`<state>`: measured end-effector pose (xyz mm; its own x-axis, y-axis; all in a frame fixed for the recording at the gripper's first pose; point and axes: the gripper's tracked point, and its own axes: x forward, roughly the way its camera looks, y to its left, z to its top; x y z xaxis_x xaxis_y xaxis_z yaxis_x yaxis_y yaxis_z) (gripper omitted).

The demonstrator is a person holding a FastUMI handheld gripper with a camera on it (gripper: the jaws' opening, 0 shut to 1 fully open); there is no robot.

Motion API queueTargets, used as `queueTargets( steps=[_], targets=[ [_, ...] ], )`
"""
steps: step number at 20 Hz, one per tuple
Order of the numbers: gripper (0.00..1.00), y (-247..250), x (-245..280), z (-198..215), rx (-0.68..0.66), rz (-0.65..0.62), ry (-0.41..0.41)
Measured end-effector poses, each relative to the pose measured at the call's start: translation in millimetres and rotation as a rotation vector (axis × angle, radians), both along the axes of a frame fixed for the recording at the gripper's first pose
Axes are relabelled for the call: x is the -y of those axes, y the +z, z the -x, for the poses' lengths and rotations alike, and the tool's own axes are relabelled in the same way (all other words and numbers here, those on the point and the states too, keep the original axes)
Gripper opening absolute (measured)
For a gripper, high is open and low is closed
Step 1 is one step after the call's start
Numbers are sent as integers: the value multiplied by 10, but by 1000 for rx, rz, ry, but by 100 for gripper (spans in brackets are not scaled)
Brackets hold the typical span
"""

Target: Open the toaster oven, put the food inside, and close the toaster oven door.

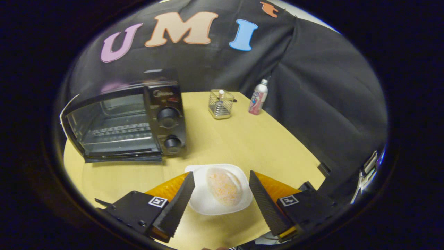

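A black toaster oven (128,121) stands on the wooden table (242,142), beyond my fingers and to their left. Its door (123,158) lies folded down flat, and the wire rack inside shows. A white dish (208,203) holding a round, pale orange piece of food (224,185) rests on the table between my fingers. My gripper (221,180) is open, its fingers standing on either side of the dish. I cannot tell whether they touch its rim.
A small wire basket (220,104) with a little bottle in it sits at the table's far side. A pink and white bottle (258,97) stands to its right, close to the table's far edge. Black cloth hangs behind and to the right.
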<state>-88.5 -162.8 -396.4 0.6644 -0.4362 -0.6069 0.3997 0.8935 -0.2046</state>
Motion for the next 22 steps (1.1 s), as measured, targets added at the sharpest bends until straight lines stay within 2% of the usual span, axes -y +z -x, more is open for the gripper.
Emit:
queueTargets(
  steps=[6, 12, 17, 22],
  targets=[
    [100, -363, 184, -34, -106, -13, 9],
    [100, -572, 178, -79, -94, -114, -20],
    [100, -849, 79, 27, -160, -154, 21],
    [100, -905, 38, -18, -98, -241, -9]
  ],
)
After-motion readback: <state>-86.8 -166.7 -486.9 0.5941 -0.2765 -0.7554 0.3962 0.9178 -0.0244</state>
